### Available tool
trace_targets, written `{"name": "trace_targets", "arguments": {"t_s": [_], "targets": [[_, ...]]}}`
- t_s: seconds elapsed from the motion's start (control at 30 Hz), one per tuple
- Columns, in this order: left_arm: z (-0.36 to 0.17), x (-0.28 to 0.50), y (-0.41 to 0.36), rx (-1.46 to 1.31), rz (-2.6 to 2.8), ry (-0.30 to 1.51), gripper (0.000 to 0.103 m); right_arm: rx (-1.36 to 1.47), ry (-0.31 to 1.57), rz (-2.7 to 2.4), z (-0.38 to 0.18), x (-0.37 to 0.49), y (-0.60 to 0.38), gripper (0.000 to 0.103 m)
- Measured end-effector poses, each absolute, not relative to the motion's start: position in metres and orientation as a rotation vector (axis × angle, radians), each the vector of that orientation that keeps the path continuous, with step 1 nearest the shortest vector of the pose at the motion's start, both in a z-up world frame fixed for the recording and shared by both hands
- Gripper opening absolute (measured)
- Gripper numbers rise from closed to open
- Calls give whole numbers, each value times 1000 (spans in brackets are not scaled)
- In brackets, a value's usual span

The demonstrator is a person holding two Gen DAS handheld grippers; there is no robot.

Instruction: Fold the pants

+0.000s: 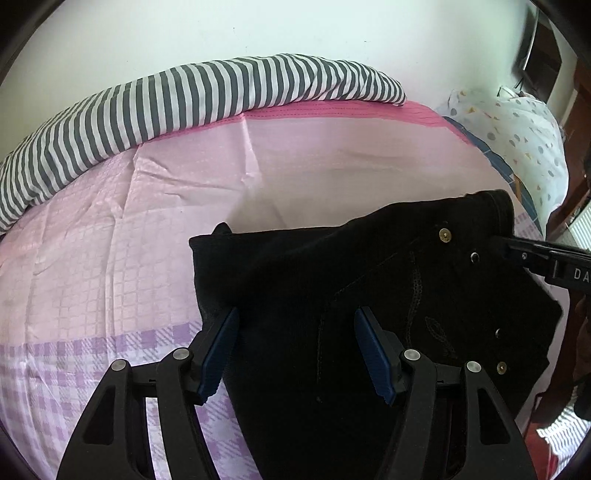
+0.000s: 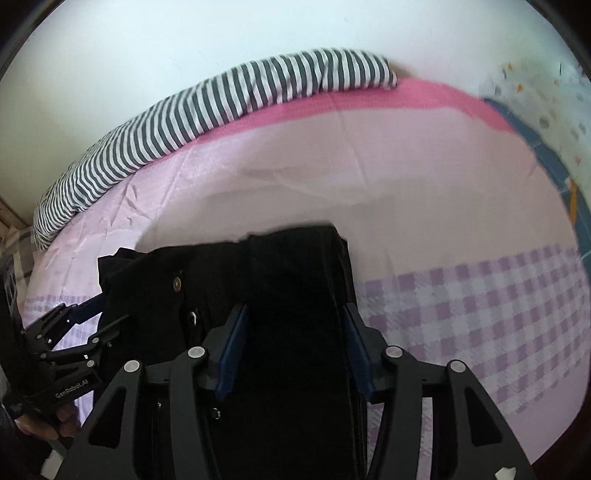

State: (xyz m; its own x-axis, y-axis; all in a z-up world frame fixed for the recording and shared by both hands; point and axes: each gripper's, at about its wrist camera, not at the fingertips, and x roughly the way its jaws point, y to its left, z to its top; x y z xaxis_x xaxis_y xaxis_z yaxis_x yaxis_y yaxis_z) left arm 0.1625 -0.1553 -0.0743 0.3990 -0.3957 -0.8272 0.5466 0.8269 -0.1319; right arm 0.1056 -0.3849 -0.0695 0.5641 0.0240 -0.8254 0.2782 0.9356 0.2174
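A pale wall (image 1: 295, 33) backs a bed spread with a pink sheet (image 1: 332, 158) that turns to lilac check toward the near edge; a grey-and-white striped cover (image 1: 184, 96) is bunched along the far side, and a white quilt with small coloured shapes (image 1: 524, 129) is heaped at the right in the left wrist view. Black pants (image 1: 332, 295), studded with brass rivets and a snap, are seen bundled on the sheet near the checked band, the waistband end toward the right in the left wrist view. The left gripper (image 1: 295, 350) is held with its blue pads apart, black cloth lying between and under them; the left pad sits at the cloth's edge and the right pad shows a gap, so no grasp is seen. The right gripper (image 2: 293, 350) straddles a folded band of the pants; its jaws stand partly parted against the fold's sides, though in the blurred dark cloth it cannot be told whether the pads press. A hand (image 2: 48, 421) is seen on the left tool's handle.
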Motion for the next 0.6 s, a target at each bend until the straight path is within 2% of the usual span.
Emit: {"name": "trace_targets", "arguments": {"t_s": [0.23, 0.3, 0.37, 0.6], "targets": [[-65, 164, -145, 122, -628, 1024, 67, 433, 971, -77, -66, 99, -399, 51], [-60, 164, -134, 69, -642, 1037, 67, 469, 964, -47, -63, 92, -407, 61], [-56, 162, -121, 23, -647, 1053, 67, 515, 968, -8, -64, 84, -416, 65], [-67, 157, -79, -129, -675, 1161, 67, 602, 1031, 107, -74, 60, -437, 67]]}}
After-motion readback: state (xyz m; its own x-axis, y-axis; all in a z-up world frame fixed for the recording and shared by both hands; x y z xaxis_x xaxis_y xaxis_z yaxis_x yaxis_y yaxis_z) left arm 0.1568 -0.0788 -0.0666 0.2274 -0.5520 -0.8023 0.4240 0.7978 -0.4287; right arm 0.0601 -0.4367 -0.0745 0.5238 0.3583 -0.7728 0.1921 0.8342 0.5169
